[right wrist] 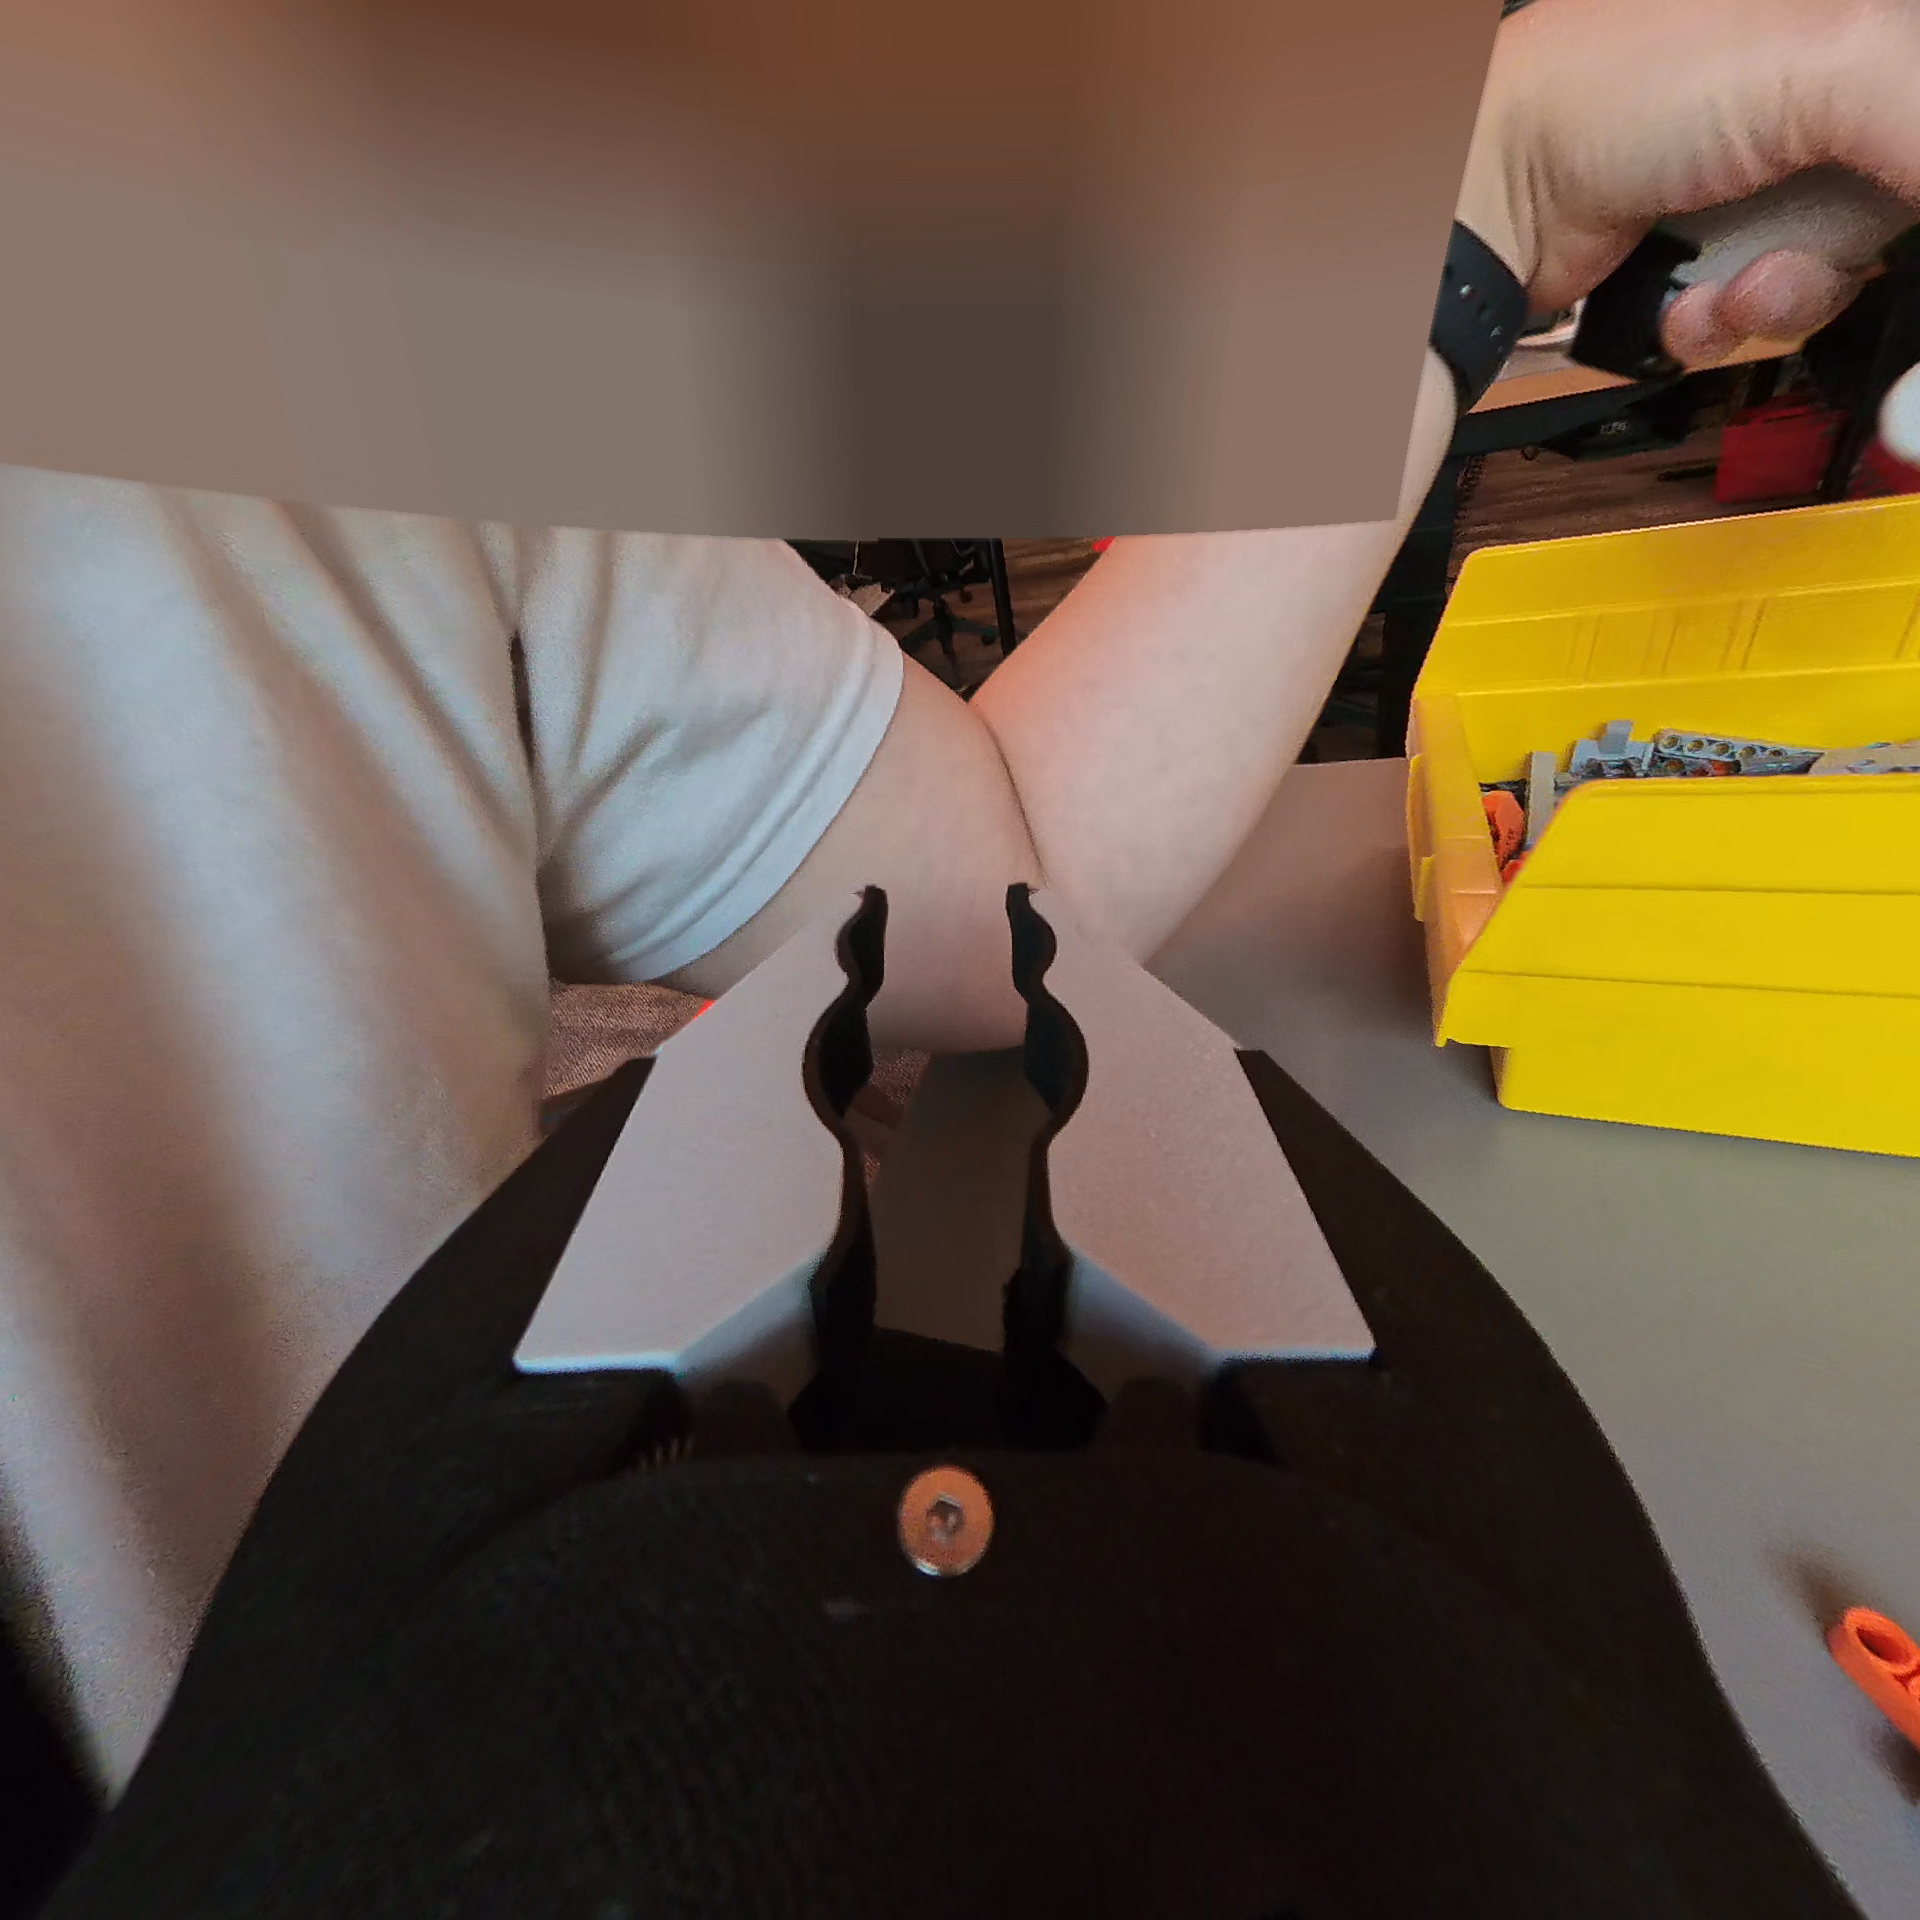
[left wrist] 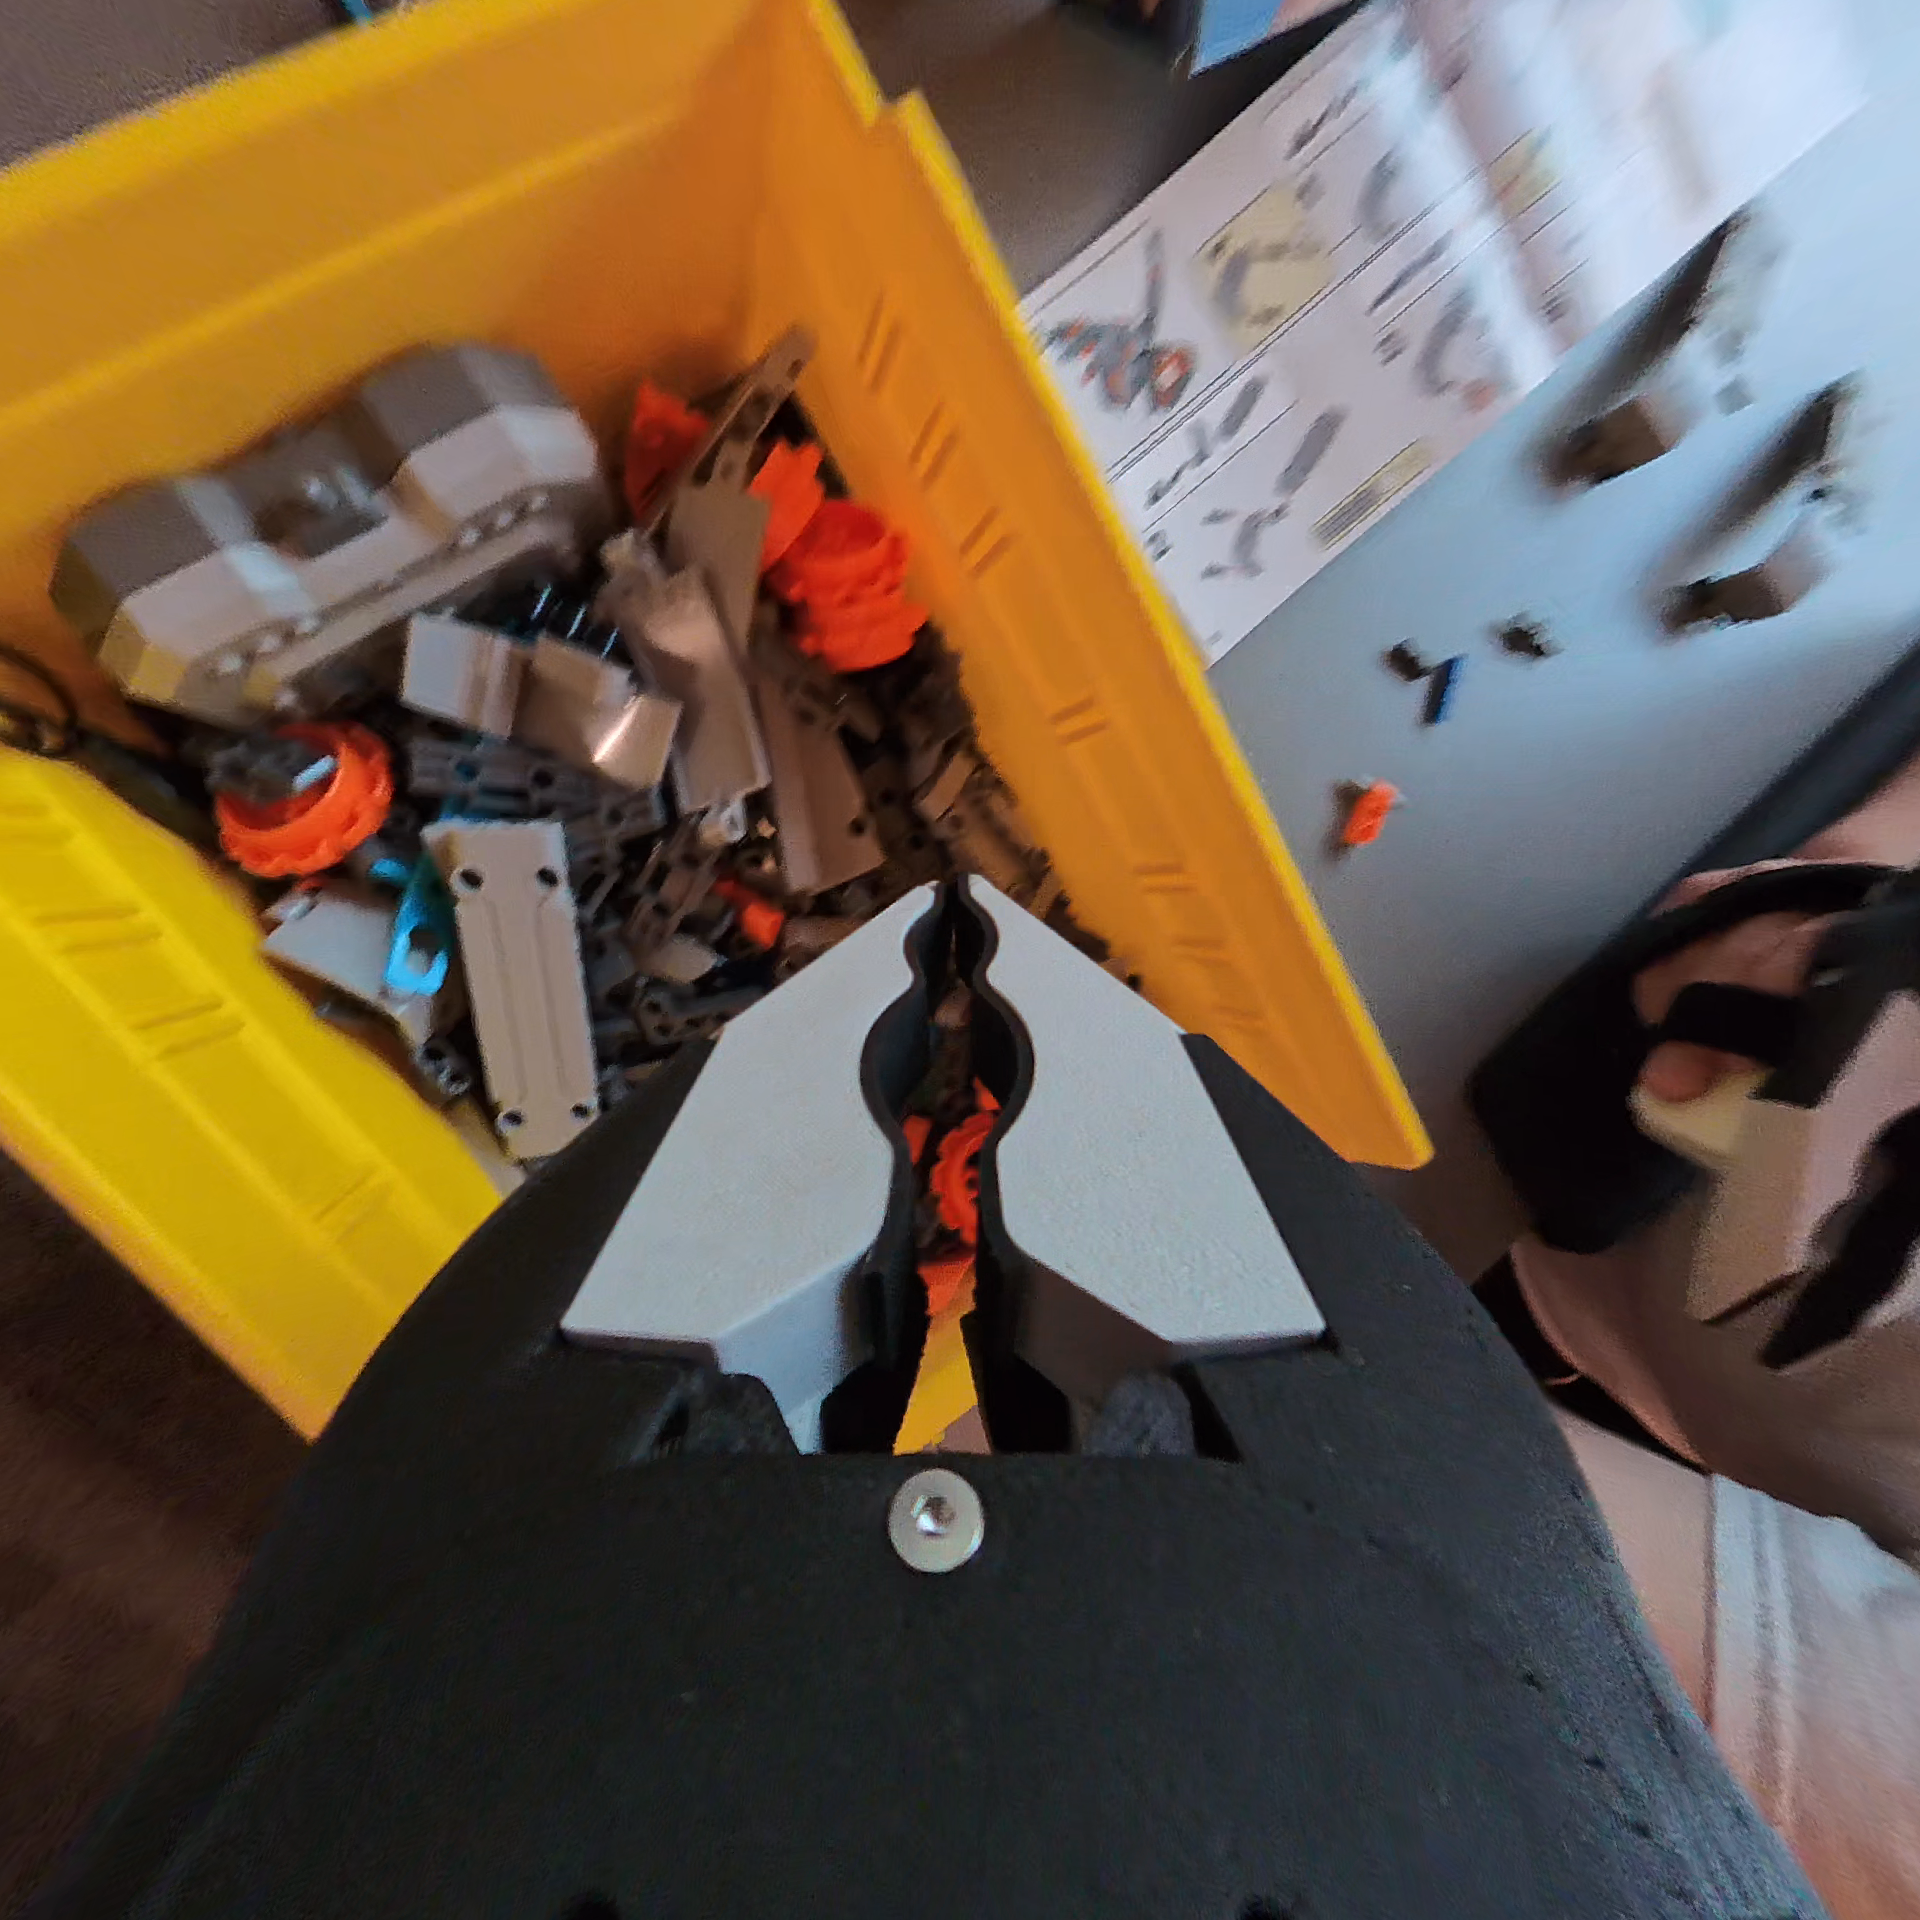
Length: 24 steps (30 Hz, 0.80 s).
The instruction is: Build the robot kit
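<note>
Left gripper (left wrist: 958, 896) closed over bin (left wrist: 582, 208), right gripper (right wrist: 945, 902) parted

Left tongs (left wrist: 957, 894) point downward with tips pressed together; right tongs (right wrist: 947, 902) sit level, tips parted, empty.

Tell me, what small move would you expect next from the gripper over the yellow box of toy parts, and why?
Probably a slight opening of the left gripper. Its fingers are almost shut with nothing visibly clamped between them, and it hangs above the heap of grey and orange building pieces in the yellow bin. The right gripper is open, empty, and pointed away from the bin.
</note>
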Available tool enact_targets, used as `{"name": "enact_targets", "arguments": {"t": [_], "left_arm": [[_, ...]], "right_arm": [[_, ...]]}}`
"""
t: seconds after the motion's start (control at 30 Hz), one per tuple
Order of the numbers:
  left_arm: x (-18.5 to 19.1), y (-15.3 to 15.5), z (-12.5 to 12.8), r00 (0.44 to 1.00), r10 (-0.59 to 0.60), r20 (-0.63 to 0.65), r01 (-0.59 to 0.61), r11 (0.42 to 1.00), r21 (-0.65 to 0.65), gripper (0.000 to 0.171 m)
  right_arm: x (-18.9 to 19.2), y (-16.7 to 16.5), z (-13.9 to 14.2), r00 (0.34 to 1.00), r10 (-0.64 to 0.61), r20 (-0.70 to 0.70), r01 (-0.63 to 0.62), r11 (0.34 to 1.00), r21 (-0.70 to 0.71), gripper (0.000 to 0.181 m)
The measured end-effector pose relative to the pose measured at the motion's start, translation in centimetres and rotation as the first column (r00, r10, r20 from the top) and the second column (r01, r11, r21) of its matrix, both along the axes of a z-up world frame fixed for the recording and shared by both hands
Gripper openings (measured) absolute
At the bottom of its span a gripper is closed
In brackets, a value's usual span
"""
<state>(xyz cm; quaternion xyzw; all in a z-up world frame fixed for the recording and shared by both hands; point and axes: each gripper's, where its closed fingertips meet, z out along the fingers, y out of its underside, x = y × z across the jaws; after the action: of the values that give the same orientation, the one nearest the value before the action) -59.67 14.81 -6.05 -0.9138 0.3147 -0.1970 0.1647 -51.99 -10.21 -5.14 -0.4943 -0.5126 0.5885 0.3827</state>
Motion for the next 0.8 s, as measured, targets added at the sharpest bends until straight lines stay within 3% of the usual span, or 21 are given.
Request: {"name": "enact_targets", "arguments": {"t": [0.1,0.23,0.37,0.4,0.53,0.67,0.8], "left_arm": [[2.1,-0.1,1.5,0.996,-0.009,0.092,0.007,1.0,0.018,0.0],[0.3,-0.4,0.4,0.997,0.068,-0.045,-0.066,0.997,0.035,0.0],[-2.1,-2.2,-2.7,0.968,0.205,-0.145,-0.227,0.961,-0.16,0.0],[-2.7,-2.5,-3.6,0.954,0.244,-0.175,-0.279,0.936,-0.215,0.012],[-1.8,-2.4,-5.8,0.942,0.306,-0.14,-0.336,0.857,-0.39,0.015],[-3.3,-1.6,-6.8,0.898,0.362,-0.249,-0.434,0.82,-0.373,0.017],[-3.7,-2.1,-7.2,0.916,0.28,-0.288,-0.374,0.856,-0.358,0.013]], "right_arm": [[-0.2,-0.3,-0.3,1.0,0.006,0.024,-0.007,1.0,0.028,0.022],[0.1,-0.1,0.2,1.0,-0.001,-0.011,0.001,1.0,0.015,0.022],[0.3,0.4,0.5,0.999,-0.015,-0.028,0.015,1.0,-0.02,0.023],[0.3,0.4,0.4,1.0,-0.014,-0.025,0.013,1.0,-0.02,0.024],[0.2,0.0,0.3,1.0,-0.007,-0.02,0.007,1.0,0.016,0.024],[0.1,-0.3,0.2,1.0,0.004,-0.009,-0.003,1.0,0.029,0.024],[0.1,0.0,0.1,1.0,0.013,-0.002,-0.013,1.0,-0.013,0.024]]}}
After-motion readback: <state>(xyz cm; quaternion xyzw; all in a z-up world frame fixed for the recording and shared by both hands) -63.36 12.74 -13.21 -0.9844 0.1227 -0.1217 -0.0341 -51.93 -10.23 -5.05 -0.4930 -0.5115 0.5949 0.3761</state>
